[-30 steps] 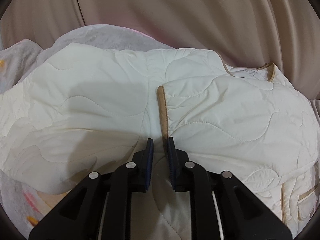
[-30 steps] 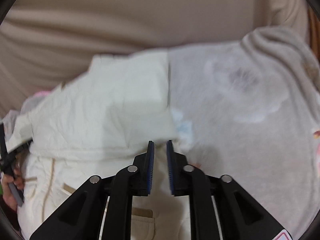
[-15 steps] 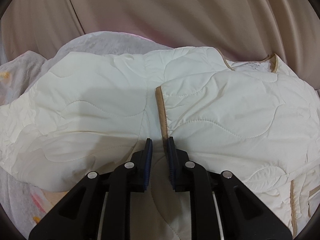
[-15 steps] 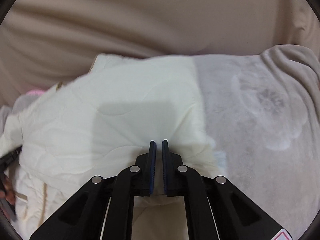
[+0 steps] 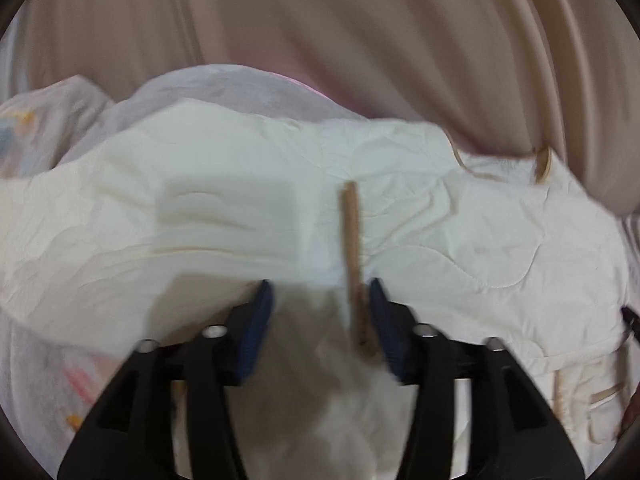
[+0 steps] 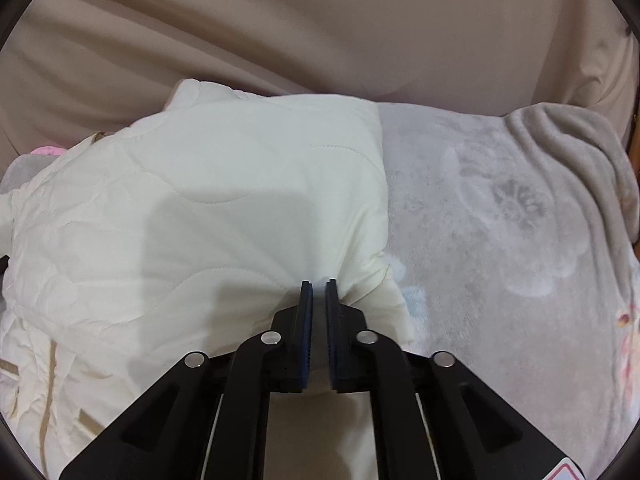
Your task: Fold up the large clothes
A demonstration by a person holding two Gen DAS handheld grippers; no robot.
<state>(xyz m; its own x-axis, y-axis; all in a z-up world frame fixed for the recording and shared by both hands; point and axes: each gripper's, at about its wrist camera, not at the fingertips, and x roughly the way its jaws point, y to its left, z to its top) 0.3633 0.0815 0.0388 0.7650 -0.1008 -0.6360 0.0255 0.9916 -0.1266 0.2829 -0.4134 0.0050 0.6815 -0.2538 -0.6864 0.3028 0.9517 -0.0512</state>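
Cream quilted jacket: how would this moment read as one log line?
cream quilted jacket: folded on grey fleece blanket | left gripper: opening, tan trim between jaws | right gripper: opening, cloth between pads

- The jaws of the left gripper (image 5: pixel 318 300), shut on the tan-trimmed cuff (image 5: pixel 354 264) a second ago, are now being opened, and the cuff is left lying loose between them.
- The sleeve (image 6: pixel 256 184) of the cream quilted jacket (image 5: pixel 460 240) has been drawn further across the body.
- The right gripper (image 6: pixel 319 286) has been lowered; its jaws are being opened slightly, cream fabric still bunched between them.
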